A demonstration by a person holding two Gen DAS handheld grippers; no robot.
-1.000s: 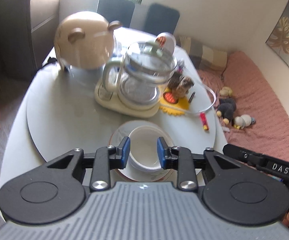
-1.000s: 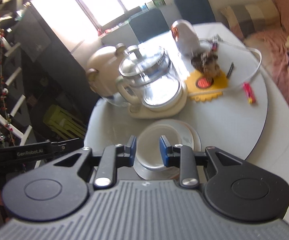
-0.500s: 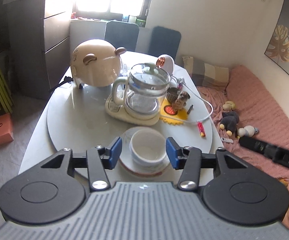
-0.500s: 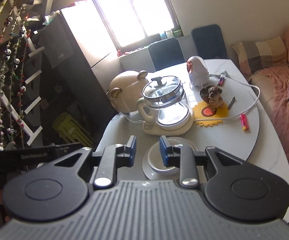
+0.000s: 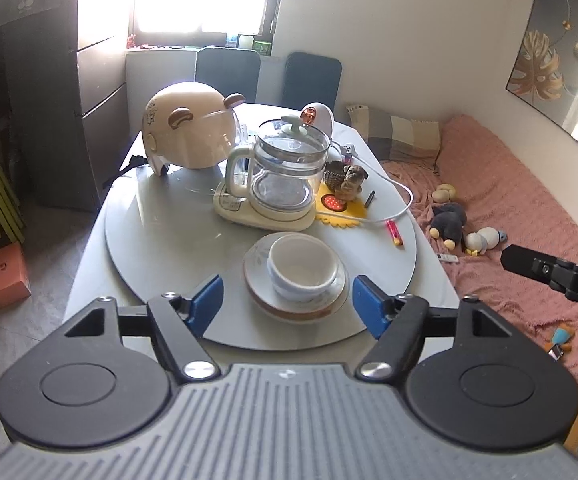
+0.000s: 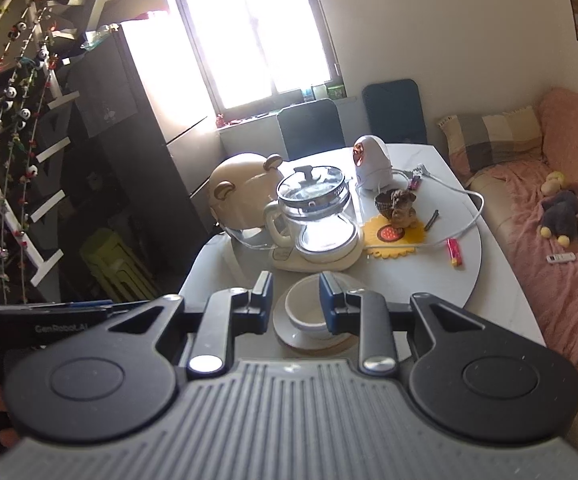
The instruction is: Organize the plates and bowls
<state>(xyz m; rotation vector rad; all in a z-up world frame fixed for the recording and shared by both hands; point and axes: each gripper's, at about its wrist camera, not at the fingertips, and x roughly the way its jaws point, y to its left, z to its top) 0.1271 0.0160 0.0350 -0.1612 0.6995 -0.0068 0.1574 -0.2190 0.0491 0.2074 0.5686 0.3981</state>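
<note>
A white bowl [image 5: 303, 268] stands nested in another on stacked plates [image 5: 258, 286] near the front edge of the round glass turntable [image 5: 161, 232]. My left gripper [image 5: 288, 300] is open wide and empty, held above and in front of the stack. My right gripper [image 6: 295, 300] is open with a narrow gap and empty, high above the bowl [image 6: 307, 312] and plates [image 6: 289, 334]. Neither gripper touches the stack.
Behind the stack stand a glass kettle [image 5: 287, 172] on its cream base, a cream bear-eared helmet [image 5: 189, 136], a dog figurine [image 5: 347, 178] on a yellow mat, a white cable and a red lighter [image 5: 395, 233]. A pink bed with toys [image 5: 453, 222] lies right.
Both grippers have pulled up and back from the stack. The left gripper's jaws have opened wider. The right gripper's gap is unchanged.
</note>
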